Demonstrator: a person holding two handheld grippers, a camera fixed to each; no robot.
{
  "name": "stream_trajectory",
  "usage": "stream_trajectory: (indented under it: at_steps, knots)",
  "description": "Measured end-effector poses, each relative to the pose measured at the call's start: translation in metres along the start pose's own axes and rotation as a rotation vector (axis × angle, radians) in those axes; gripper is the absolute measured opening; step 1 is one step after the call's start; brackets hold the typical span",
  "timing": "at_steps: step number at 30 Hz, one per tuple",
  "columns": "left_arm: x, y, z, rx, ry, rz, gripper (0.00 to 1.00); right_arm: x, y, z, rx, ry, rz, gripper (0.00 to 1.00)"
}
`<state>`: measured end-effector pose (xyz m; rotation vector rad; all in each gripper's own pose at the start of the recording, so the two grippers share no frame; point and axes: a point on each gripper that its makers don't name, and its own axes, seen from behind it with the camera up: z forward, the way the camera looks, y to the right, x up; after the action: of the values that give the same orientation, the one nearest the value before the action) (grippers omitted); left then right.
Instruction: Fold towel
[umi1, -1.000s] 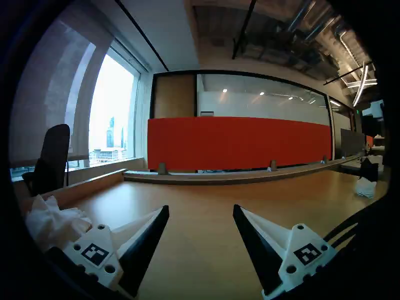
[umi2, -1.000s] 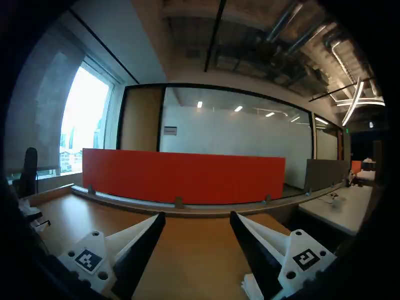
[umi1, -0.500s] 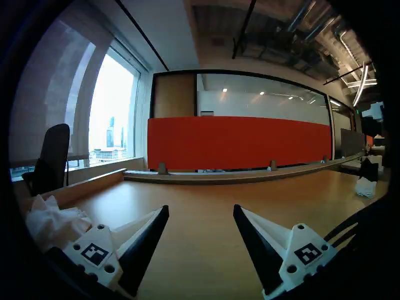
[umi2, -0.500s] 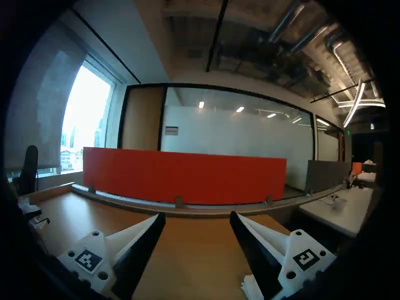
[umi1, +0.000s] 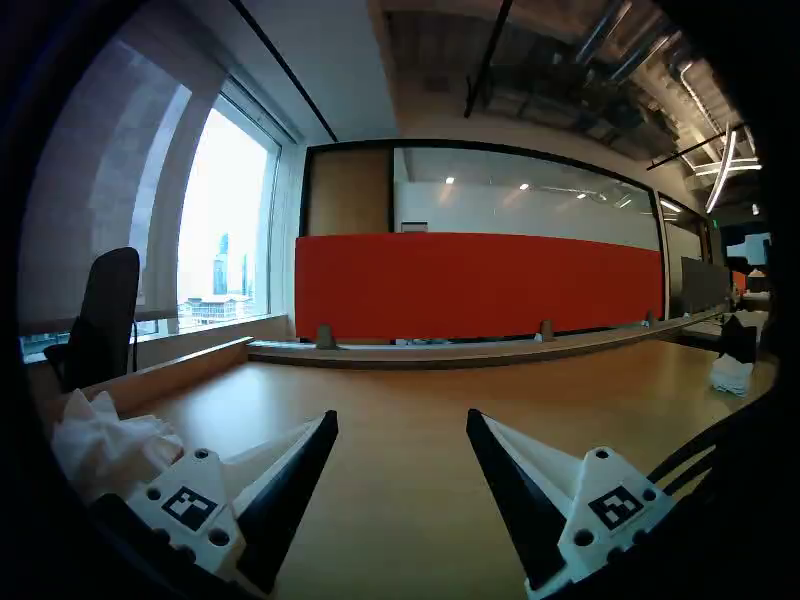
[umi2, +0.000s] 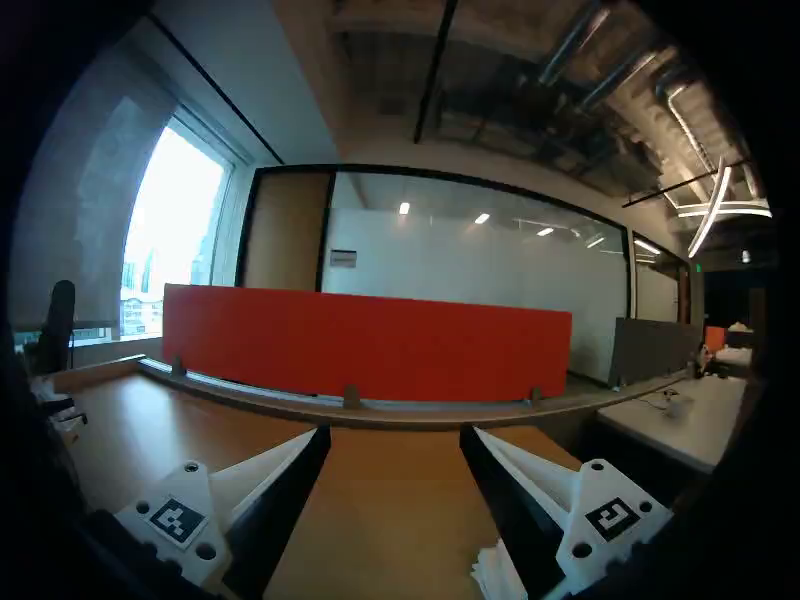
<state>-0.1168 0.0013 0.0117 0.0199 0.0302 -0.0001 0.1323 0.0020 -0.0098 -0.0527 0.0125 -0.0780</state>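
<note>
The left gripper (umi1: 400, 432) is held low and roughly level over the wooden tabletop (umi1: 400, 400), pointing across it towards the far edge. Its two fingers are spread wide, with bare wood showing in the gap and nothing between them. The right gripper (umi2: 395, 450) has much the same pose in the right gripper view: low over the tabletop (umi2: 390, 490), about level, fingers wide apart and holding nothing.

In the left gripper view, a black office chair (umi1: 100, 320) stands at the far left beside a tall bright window (umi1: 225, 230). Below the chair, the towel (umi1: 105, 448) lies in a crumpled white heap on the tabletop, just beside the left finger (umi1: 290, 470) and partly behind it. It is outside the gripper's gap. A long red divider (umi1: 480, 285) runs along the back of the tabletop. At the far right edge sits a small white bundle (umi1: 731, 375) with something dark above it; what it is cannot be told.

In the right gripper view, the window (umi2: 170, 240) is at the left, then the red divider (umi2: 370, 355) crosses the middle. Some white folded fabric (umi2: 495, 572) lies on the tabletop at the bottom, touching or just under the inner edge of the right finger (umi2: 520, 490). Farther right, past the tabletop's edge, stands a white table (umi2: 690, 425).
</note>
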Motion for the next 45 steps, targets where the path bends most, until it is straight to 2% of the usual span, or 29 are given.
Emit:
stream_trajectory:
  at_steps: [20, 26, 45]
  knots:
    - [-0.001, 0.001, 0.0, 0.0, 0.0, 0.0, 0.96, -0.087, -0.008, 0.006, 0.043, 0.001, 0.025, 1.0]
    - [-0.001, 0.001, 0.0, 0.0, 0.0, 0.0, 0.96, -0.109, -0.005, 0.009, 0.034, -0.009, 0.066, 1.0]
    - [-0.001, 0.002, 0.0, 0.0, 0.0, 0.0, 0.96, -0.132, 0.0, 0.014, 0.03, -0.022, 0.137, 1.0]
